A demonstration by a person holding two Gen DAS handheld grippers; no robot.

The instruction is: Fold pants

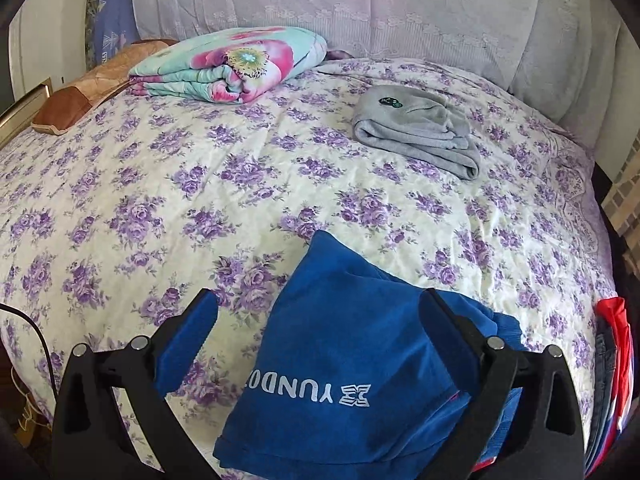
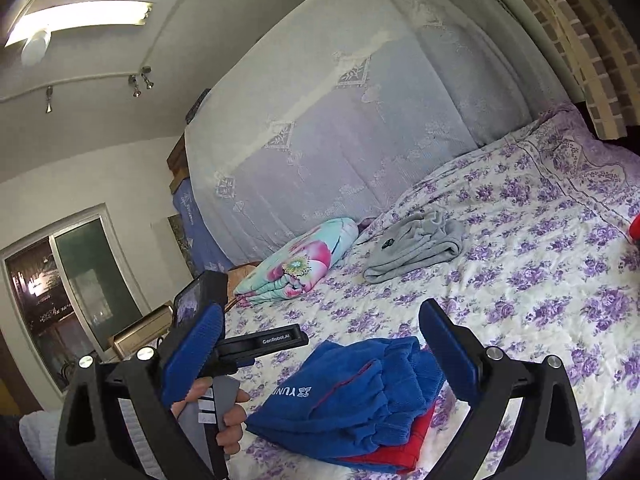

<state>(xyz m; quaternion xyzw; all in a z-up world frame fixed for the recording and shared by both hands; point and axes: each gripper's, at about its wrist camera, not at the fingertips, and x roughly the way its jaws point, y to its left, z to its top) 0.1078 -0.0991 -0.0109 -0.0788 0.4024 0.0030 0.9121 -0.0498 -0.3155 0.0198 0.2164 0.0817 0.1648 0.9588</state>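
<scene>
The left gripper (image 1: 320,320) hangs with fingers apart above the folded blue pants (image 1: 344,380); the right gripper (image 2: 320,328) is likewise spread over them. The pants lie on a red garment (image 2: 400,444) on the flowered bedspread (image 1: 240,184). Farther off rest grey folded clothes (image 1: 420,128) and a floral quilt (image 1: 236,64).

Blue pants (image 1: 340,344), purple-flowered bedspread (image 1: 200,184), perhaps cream.

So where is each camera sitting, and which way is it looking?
Left wrist: sits on the left gripper, low over the blue pants, facing across the bed toward the curtain; only its open fingers show.
Right wrist: sits on the right gripper, tilted up toward curtain and ceiling; shows its open fingers, plus the person's left hand.
Shared: blue pants, gray pants, flowered blanket.
</scene>
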